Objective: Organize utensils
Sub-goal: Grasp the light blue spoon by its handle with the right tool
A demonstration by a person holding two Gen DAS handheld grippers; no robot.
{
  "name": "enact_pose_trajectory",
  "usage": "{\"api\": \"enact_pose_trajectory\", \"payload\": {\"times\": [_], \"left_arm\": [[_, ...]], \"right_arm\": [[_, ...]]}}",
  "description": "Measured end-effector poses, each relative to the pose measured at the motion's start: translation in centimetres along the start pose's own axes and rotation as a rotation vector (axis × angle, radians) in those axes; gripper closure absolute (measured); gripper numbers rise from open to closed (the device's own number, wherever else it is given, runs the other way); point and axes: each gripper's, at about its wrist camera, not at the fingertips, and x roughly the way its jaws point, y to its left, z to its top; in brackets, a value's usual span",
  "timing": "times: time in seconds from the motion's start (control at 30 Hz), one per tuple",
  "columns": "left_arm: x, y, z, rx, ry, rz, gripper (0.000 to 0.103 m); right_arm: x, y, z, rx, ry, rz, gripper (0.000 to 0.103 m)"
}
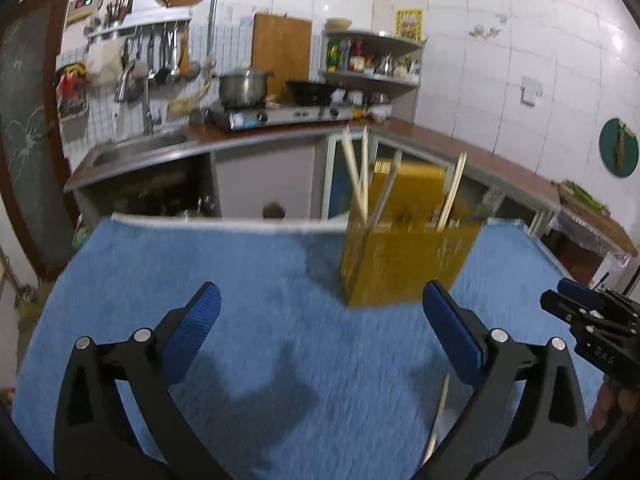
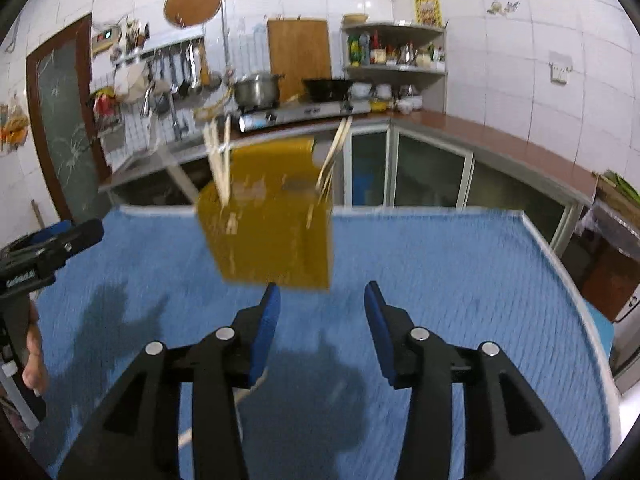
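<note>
Hovering over the blue mat (image 1: 248, 280), both grippers (image 1: 320, 312) (image 2: 322, 304) gape empty.

Fuzzy blue cloth (image 1: 240, 280), pale wooden chopsticks (image 1: 356, 172)

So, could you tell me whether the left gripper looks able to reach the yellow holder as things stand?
Probably yes. The left gripper is open and empty, and only bare blue mat lies between it and the yellow holder, which stands just ahead, slightly to its right.

Chopsticks (image 1: 362, 178) in holder (image 1: 404, 264); holder on mat (image 1: 240, 272).
</note>
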Motion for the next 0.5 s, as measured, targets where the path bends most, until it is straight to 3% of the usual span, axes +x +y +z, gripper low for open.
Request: {"api": "enact_pose_trajectory", "payload": {"times": [0.27,0.5], "left_arm": [[-0.3,1.5,-6.6,0.021,0.105,0.045,0.005],[-0.2,2.3,-9.5,0.063,0.155,0.106,0.005]], "right_arm": [[-0.8,1.0,-6.9,0.017,0.073,-0.003,0.059],[-1.0,2.6,-10.4,0.009,0.135,0.011,0.059]]}}
